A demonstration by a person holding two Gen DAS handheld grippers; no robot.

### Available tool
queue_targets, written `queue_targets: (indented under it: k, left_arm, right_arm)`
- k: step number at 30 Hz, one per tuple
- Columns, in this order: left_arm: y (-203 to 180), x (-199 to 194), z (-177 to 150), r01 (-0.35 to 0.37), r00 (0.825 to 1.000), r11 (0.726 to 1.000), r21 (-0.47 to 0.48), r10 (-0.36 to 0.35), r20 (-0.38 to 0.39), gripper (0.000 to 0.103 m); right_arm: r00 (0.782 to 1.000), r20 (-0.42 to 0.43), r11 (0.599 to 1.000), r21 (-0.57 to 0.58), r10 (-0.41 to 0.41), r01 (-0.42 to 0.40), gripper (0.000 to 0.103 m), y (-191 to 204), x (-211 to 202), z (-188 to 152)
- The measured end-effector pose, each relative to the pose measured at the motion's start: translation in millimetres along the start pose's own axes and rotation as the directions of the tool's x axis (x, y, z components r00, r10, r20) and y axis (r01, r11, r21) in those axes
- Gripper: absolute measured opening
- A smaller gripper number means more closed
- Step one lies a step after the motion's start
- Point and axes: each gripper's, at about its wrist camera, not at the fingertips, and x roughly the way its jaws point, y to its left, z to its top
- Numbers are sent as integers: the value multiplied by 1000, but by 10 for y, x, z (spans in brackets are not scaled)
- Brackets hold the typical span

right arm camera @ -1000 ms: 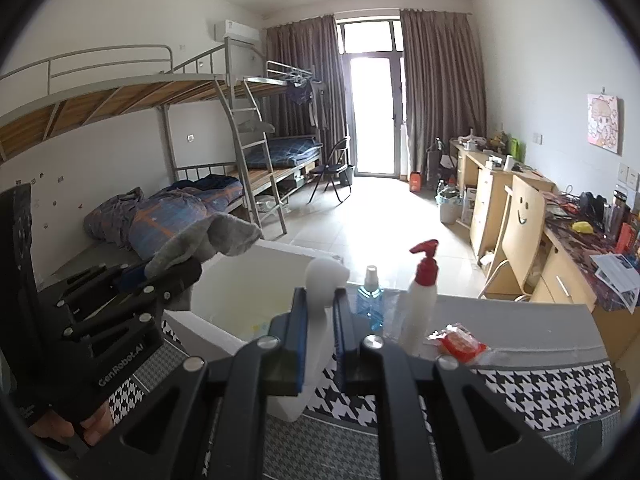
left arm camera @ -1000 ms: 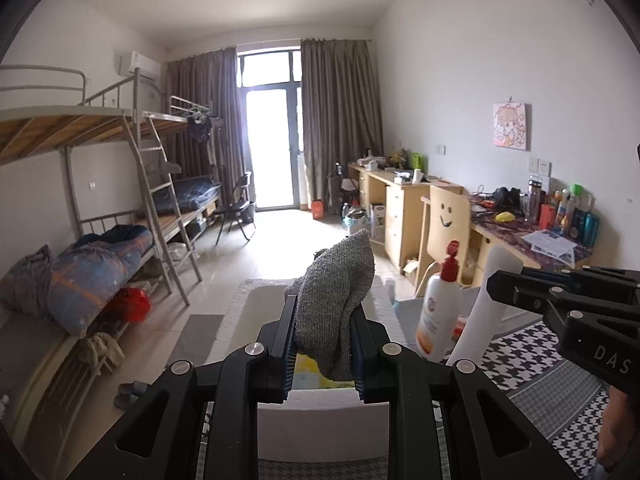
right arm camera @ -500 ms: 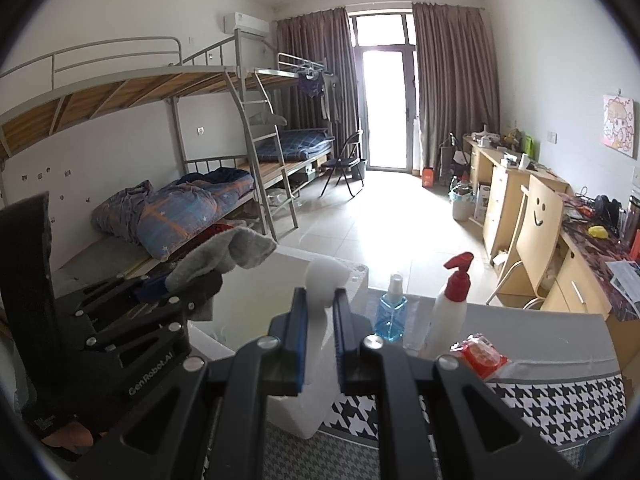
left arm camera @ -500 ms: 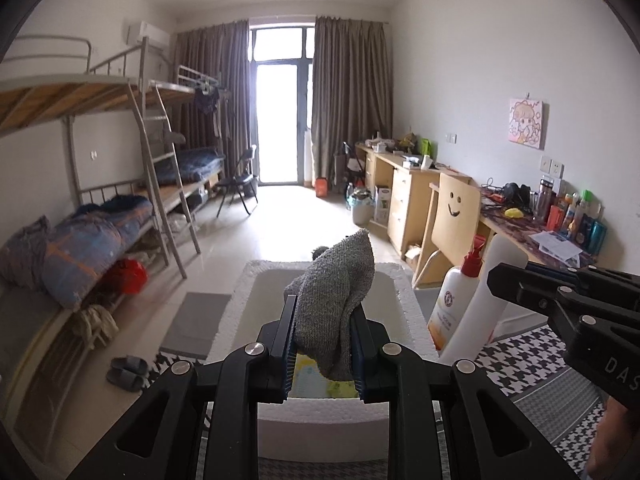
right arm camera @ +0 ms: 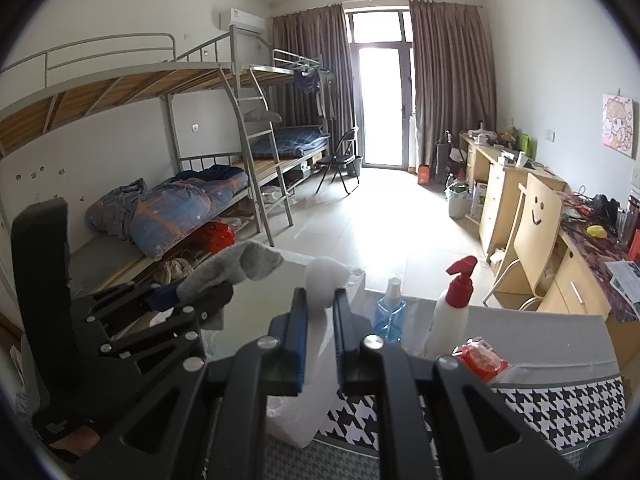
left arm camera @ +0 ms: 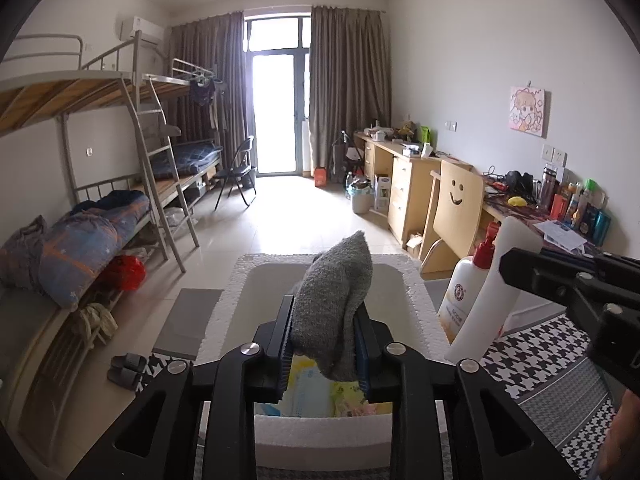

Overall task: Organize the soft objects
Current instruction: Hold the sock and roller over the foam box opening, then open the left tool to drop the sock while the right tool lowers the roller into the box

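Over foam box (left arm camera: 256,436): 1 grey sock (left arm camera: 334,312), 2 grippers.

Walls: white paint is reflecting daylight.
Window: glass door (left arm camera: 276,108) is glowing between brown curtains (left arm camera: 348,88).
Furniture: metal bunk beds (left arm camera: 100,128) are facing wooden desks (left arm camera: 404,176).
Floor: pale tiles (left arm camera: 296,216) are shining.

I am working in a shared dormitory room: metal bunk beds (right arm camera: 168,128) along one wall, wooden desks (left arm camera: 404,176) opposite them, curtained balcony door (left arm camera: 278,116) beyond the bunks, smiley-face chair (left arm camera: 456,208) at the desks.
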Motion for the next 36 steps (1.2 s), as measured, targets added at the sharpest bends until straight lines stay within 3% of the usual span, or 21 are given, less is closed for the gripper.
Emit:
queue_targets:
  k: [3, 5, 8, 14, 36]
  left_arm:
    - [1, 25, -9, -10, 1000, 1000, 3, 10, -6, 54]
    - [41, -1, -17, -18, 1000, 1000, -1, 18, 6, 80]
    - [91, -66, -27, -20, 1000, 1000, -7, 20, 24, 93]
    - [233, -165, -12, -44, 997, 998, -50, 46, 55, 101]
    - [522, -294, -78, -111, 991, 988, -106, 118, 61, 102]
  right_arm:
    - [1000, -2, 1000, 5, -2, 2, 14, 7, -2, -15]
    - [1000, 0, 1000, 5, -5, 5, 14, 9, -6, -13]
    - [1000, 4, 1000, 5, -8, 8, 14, 11, -15, -8]
    - [1000, 8, 1000, 5, -17, 17, 14, 39, -12, -9]
    - [1000, -6, 1000, -23, 13, -13, 14, 213, 173, 77]
